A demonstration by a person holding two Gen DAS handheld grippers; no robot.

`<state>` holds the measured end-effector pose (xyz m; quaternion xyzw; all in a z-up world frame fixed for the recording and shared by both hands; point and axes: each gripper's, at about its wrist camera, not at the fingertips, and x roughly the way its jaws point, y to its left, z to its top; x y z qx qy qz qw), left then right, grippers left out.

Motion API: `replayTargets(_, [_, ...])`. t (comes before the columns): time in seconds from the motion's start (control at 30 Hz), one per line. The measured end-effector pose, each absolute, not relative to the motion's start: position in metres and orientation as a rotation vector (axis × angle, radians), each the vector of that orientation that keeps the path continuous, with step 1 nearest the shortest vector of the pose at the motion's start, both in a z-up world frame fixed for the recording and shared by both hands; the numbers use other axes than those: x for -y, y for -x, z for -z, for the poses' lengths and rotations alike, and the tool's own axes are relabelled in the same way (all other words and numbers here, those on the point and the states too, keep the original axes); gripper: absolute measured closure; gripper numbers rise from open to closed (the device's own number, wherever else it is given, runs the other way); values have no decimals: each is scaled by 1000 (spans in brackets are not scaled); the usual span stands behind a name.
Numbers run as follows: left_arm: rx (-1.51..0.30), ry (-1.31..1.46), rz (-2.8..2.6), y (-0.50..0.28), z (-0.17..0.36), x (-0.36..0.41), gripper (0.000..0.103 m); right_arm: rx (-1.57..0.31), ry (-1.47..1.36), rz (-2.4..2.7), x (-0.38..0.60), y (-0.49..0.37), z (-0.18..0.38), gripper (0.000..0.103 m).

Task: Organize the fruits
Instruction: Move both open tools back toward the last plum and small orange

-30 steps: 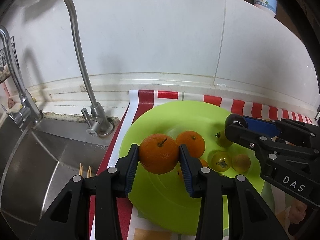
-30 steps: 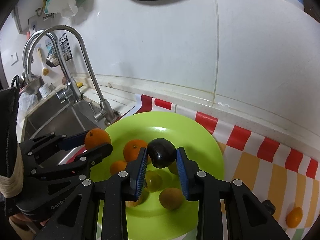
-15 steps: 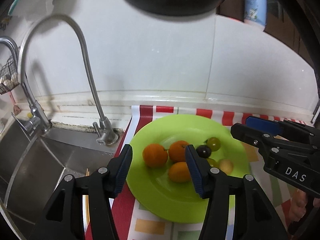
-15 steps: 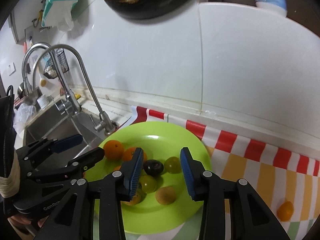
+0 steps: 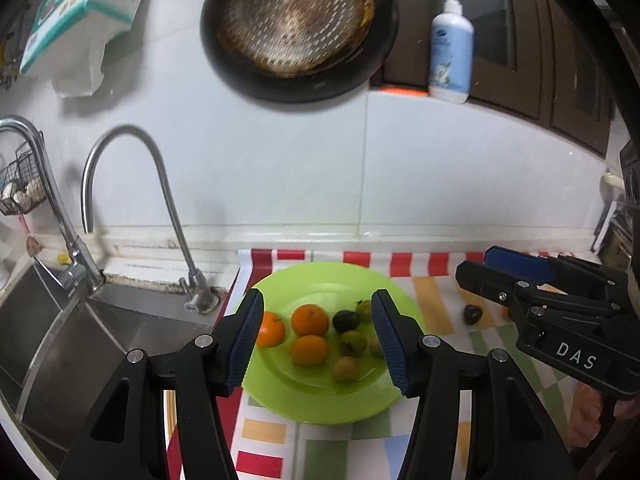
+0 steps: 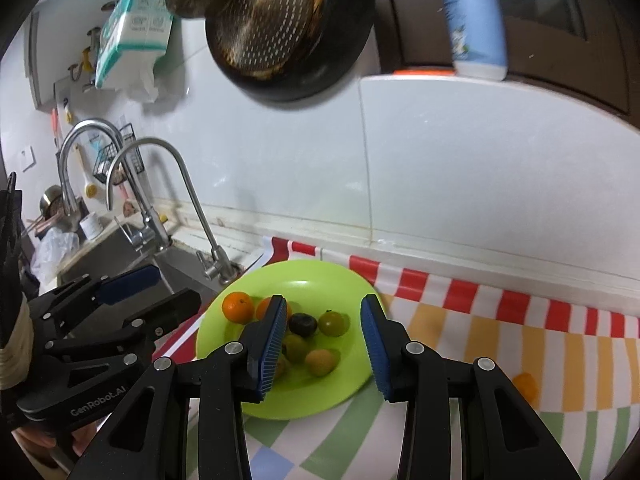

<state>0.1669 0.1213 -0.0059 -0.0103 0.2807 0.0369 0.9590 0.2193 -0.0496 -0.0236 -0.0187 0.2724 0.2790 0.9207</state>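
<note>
- The green plate (image 5: pixel 320 404) sits on the striped cloth (image 6: pixel 500 320) covering the surface, just beside the sink (image 5: pixel 60 340).
- On the plate lie three oranges (image 5: pixel 309 320), a dark plum (image 5: pixel 346 320) and several small yellow-green fruits (image 5: pixel 353 343), loosely grouped by colour: orange ones to the sink side, the greenish ones to the other.
- The left hand-held gripper (image 5: pixel 318 334) hangs above the plate with its fingers spread wide and nothing between them.
- The right hand-held gripper (image 6: pixel 324 346) is likewise wide apart and empty, poised over the plate's middle.
- Most of the sorting looks done, judging by how much fruit is already gathered on the plate.
- Left over: a small dark fruit (image 5: pixel 472 314) on the cloth, well apart from the plate, and a small orange fruit (image 6: pixel 525 387) on the cloth near the right hand-held gripper's side.
- Those two strays probably need collecting before the job is finished.
</note>
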Motion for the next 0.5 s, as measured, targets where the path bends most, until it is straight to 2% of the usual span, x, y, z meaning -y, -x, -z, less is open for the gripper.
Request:
replayTargets(0.23, [-536,5,-28,-154,-10,-94,43,-517,22,-536,77,-199,8,63])
replayTargets(0.27, [-532,1,-24,-153,-11,-90,40,-511,20,-529,81,-196,6,61])
replayTargets(0.33, [-520,-14,-15,-151,-15,-82,36,-492,15,-503,93,-190,2,50])
replayTargets(0.5, [-498,-35,22,-148,-23,-61,32,-465,28,-460,113,-178,-6,47])
